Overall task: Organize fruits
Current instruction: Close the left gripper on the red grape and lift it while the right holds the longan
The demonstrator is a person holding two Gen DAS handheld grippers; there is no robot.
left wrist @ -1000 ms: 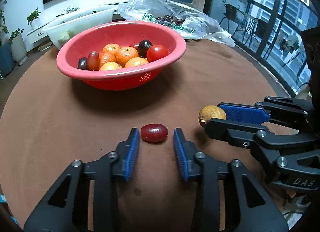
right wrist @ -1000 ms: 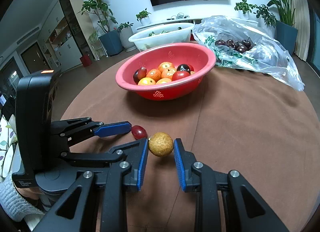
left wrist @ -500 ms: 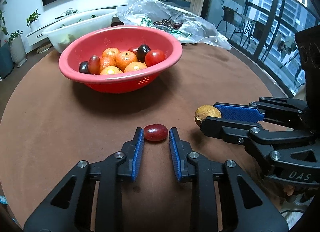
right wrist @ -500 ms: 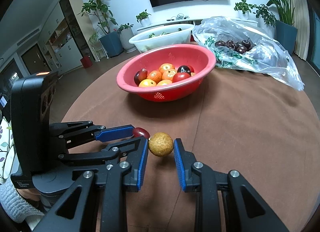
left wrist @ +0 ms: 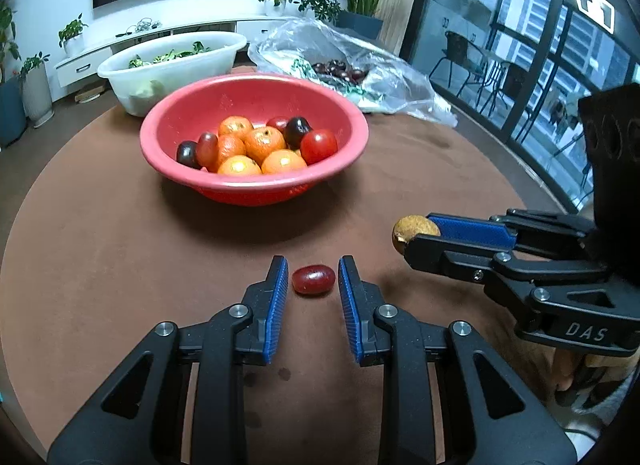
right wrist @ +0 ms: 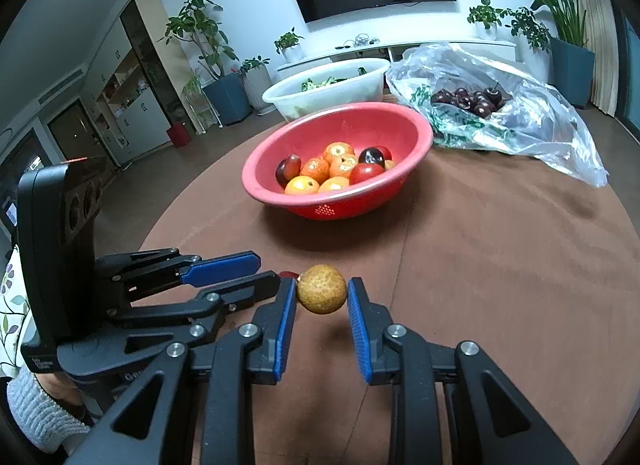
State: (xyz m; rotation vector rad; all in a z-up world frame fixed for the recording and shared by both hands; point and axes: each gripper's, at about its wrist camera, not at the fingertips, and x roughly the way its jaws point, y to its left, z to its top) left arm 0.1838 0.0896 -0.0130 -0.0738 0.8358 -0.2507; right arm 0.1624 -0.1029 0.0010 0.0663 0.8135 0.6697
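Observation:
A small red oval fruit (left wrist: 313, 280) lies on the brown table between the blue pads of my left gripper (left wrist: 313, 283), which closely flank it with slight gaps. My right gripper (right wrist: 322, 295) is shut on a round yellow-brown fruit (right wrist: 321, 289), also seen in the left wrist view (left wrist: 412, 228). The red basket (left wrist: 256, 185) farther back holds several oranges, tomatoes and dark plums; it also shows in the right wrist view (right wrist: 340, 209). The left gripper shows in the right wrist view (right wrist: 256, 271), with the red fruit mostly hidden behind it.
A white tub (left wrist: 172, 65) of greens stands behind the basket. A clear plastic bag (right wrist: 500, 105) of dark cherries lies at the back right. The round table edge (left wrist: 532, 201) curves on the right.
My left gripper narrowed around the red fruit. My right gripper closed onto the yellow-brown fruit. Both views drew back and rose slightly.

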